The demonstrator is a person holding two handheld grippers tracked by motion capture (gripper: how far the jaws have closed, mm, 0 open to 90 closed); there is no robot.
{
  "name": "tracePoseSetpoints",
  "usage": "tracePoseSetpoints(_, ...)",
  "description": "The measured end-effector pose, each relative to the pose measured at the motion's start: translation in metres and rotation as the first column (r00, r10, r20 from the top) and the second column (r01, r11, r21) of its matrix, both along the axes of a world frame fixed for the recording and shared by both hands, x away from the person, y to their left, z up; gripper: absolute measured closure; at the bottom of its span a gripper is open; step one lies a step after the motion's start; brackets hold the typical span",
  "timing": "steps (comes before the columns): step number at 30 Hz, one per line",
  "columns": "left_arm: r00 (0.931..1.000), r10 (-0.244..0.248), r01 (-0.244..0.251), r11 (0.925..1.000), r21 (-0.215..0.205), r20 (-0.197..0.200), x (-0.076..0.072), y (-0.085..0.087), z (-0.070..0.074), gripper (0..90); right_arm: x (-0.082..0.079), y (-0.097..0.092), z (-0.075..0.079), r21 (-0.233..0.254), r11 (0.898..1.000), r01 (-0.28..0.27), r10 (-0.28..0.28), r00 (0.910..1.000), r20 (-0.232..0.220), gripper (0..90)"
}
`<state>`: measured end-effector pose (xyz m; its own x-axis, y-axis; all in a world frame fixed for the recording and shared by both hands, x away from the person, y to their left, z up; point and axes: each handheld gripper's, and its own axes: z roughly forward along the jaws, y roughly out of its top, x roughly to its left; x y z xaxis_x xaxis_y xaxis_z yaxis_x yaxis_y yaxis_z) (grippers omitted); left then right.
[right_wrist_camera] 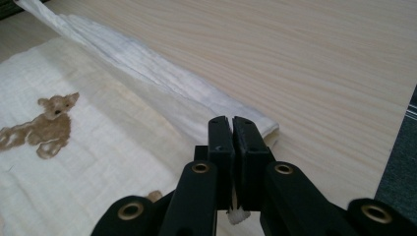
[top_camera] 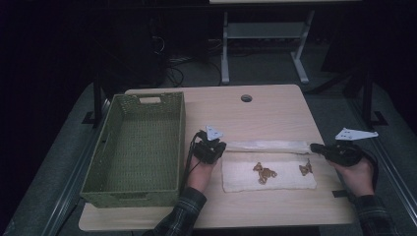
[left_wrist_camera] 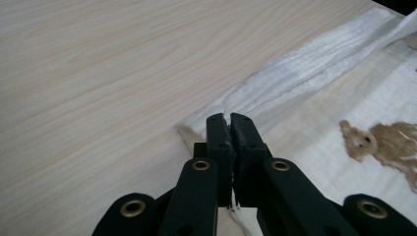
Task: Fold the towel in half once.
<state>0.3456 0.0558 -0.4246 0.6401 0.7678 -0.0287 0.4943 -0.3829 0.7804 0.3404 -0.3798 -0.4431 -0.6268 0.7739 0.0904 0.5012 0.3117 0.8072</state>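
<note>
two grippers work at one white cloth (top_camera: pixel 268 171) in the high view, where it lies on the pale wooden counter (top_camera: pixel 275 113) to the right of a green woven basket (top_camera: pixel 140 147). the cloth is spread flat near the person's edge, with brown bear prints on it, and its far edge is folded over into a long rolled strip. the left gripper (top_camera: pixel 210 149) sits at the cloth's far left corner, just beside the basket's right wall, and the right gripper (top_camera: pixel 339 153) sits at the far right corner. both hands come in from below in plaid sleeves, and a grey three-cornered plate rides on top of each gripper.

the left gripper view looks along its own left gripper (left_wrist_camera: pixel 230 129), whose fingers (left_wrist_camera: pixel 219 137) are clenched tight on the cloth (left_wrist_camera: pixel 314 132); a sliver of white fabric shows pinched in the seam between them and pokes out below. the folded strip runs off to the upper right, and a brown bear print (left_wrist_camera: pixel 383 142) lies on the flat part at the right.

the right gripper view shows the right gripper (right_wrist_camera: pixel 231 129) with its fingers (right_wrist_camera: pixel 220 140) likewise clenched on the cloth (right_wrist_camera: pixel 123 147), a white tuft squeezed out beneath them. the rolled edge runs off to the upper left across the counter, ending just right of the fingers, and a bear print (right_wrist_camera: pixel 42 125) lies at the left.
</note>
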Motion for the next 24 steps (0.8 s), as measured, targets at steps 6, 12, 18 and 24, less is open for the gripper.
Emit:
tracePoseSetpoints(6,0.9997,-0.018,0.018,0.9995,-0.027,-0.016,-0.014,0.004,0.001,87.4,-0.011,-0.001,-0.001,0.004,1.000,-0.008,0.008,1.0000,-0.004,86.9)
tracePoseSetpoints(12,0.9988,-0.041,0.040,0.9985,-0.037,-0.026,-0.028,0.005,0.003,87.4,-0.026,-0.001,-0.002,-0.013,1.000,-0.017,0.017,0.9999,-0.001,86.9)
tracePoseSetpoints(18,0.9976,-0.061,0.060,0.9976,-0.035,-0.033,-0.042,0.009,0.004,87.4,-0.038,-0.002,-0.002,-0.005,1.000,-0.027,0.027,0.9996,-0.003,86.9)
tracePoseSetpoints(24,0.9955,-0.085,0.084,0.9961,-0.025,-0.042,-0.054,0.008,0.002,87.4,-0.052,-0.003,-0.002,-0.019,0.999,-0.038,0.038,0.9993,0.002,86.9)
